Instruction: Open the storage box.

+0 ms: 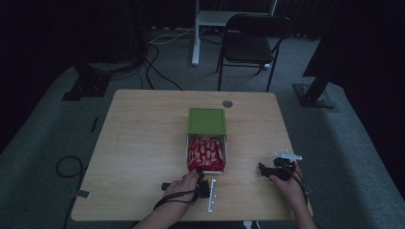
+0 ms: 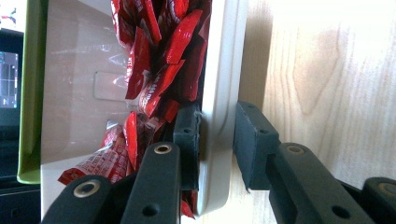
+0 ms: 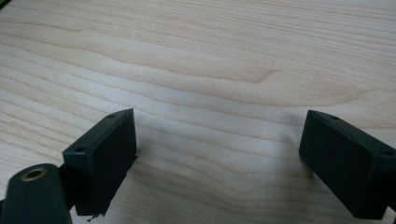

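The left gripper (image 2: 217,140) pinches the near wall of the white box (image 2: 219,70) of red packets (image 2: 159,70), while the right gripper (image 3: 217,163) rests spread over the table (image 3: 210,56)

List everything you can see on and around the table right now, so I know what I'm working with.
Box: one, white, middle of the table, its near wall between the left gripper's jaws.
Lid: one, green, over the box's far part.
Packets: many, red, piled in the box.
Table: one, light wood.
Grommet: one, grey, far edge of the table.
Chair: one, black, beyond the table.
Floor cables: several, black, far left.
Left gripper: one, black, closed on the box wall.
Right gripper: one, black, jaws open over bare wood, right of the box.
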`<state>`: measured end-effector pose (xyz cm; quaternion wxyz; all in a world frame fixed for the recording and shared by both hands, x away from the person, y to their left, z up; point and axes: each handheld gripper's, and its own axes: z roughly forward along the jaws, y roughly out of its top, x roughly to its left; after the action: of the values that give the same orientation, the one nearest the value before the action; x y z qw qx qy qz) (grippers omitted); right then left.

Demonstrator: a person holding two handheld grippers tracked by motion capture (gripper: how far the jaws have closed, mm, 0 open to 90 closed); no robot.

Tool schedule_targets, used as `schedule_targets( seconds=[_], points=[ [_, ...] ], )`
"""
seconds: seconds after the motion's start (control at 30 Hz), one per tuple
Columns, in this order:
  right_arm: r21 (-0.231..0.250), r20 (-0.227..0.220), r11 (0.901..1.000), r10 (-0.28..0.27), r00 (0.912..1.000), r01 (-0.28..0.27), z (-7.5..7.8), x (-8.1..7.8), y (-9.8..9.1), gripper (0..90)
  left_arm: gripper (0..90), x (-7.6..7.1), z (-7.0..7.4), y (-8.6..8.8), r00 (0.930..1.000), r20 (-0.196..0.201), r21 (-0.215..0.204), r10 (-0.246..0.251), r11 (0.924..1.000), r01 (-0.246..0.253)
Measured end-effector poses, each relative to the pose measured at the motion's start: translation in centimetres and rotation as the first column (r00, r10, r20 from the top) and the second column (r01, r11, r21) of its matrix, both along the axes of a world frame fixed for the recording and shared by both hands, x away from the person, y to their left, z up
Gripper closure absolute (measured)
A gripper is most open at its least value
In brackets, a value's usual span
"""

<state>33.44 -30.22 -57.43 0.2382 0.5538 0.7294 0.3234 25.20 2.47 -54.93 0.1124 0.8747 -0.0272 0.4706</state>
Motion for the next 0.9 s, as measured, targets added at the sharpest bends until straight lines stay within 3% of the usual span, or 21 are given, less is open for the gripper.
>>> schedule_targets(
  seconds=[0.63,0.9],
  points=[
    [0.0,0.0,1.0,0.0,1.0,0.0,0.0,0.0,0.0,10.7,72.3,-1.3,0.2,-0.1,0.9996,-0.024,-0.022,-0.017,0.9996,0.016],
    [0.0,0.0,1.0,0.0,1.0,0.0,0.0,0.0,0.0,10.7,67.7,-1.4,0.5,0.3,0.9973,-0.067,-0.053,-0.028,0.9983,0.025]
  ],
)
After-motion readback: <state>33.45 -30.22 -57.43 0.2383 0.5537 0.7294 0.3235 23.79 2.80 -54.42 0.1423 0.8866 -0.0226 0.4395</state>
